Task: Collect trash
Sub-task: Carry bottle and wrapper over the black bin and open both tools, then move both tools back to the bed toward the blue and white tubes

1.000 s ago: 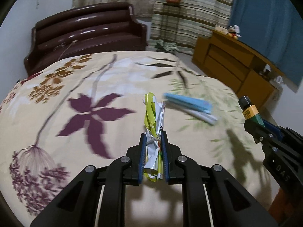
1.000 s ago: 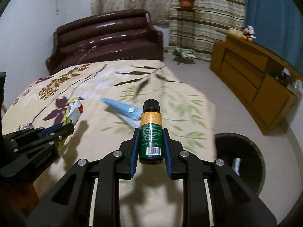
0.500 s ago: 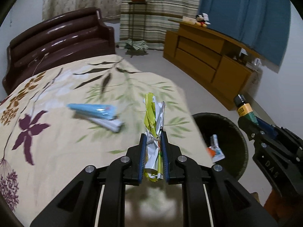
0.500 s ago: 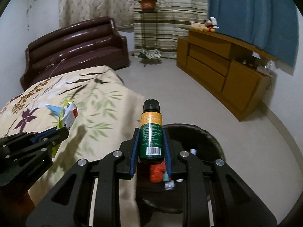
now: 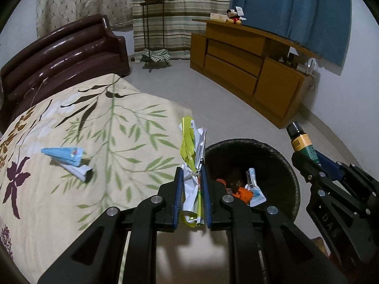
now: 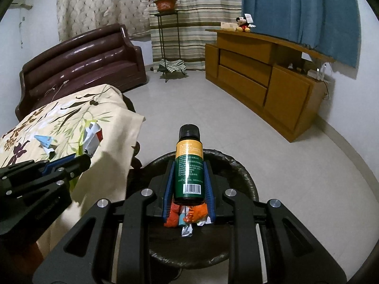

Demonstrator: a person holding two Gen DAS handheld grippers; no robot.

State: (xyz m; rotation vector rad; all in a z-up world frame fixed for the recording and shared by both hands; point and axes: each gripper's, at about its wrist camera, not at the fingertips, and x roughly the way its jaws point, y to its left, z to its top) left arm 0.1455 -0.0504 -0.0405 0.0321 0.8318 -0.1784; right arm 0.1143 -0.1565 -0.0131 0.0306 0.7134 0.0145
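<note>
My left gripper (image 5: 191, 172) is shut on a crumpled yellow-and-white wrapper (image 5: 190, 142), held at the bed's corner beside the black bin (image 5: 281, 158). The right gripper (image 6: 189, 165) is shut on a small green bottle (image 6: 189, 165) with an orange label and black cap, directly above the black bin (image 6: 246, 177). Orange and white wrappers (image 5: 248, 189) lie inside the bin. A blue-and-white folded paper (image 5: 68, 157) rests on the floral bedspread (image 5: 106, 130). The bottle (image 5: 302, 139) and right gripper (image 5: 308, 163) show at the right of the left wrist view.
A dark brown sofa (image 6: 83, 64) stands behind the bed. A wooden cabinet (image 6: 260, 78) runs along the right wall, with a plush toy (image 6: 242, 23) on top. A plant stand (image 6: 167, 35) is before striped curtains. Grey floor (image 6: 296, 165) surrounds the bin.
Both grippers swung right from over the bed to the bin, keeping hold of the wrapper and the bottle. The bin came into view under the right gripper.
</note>
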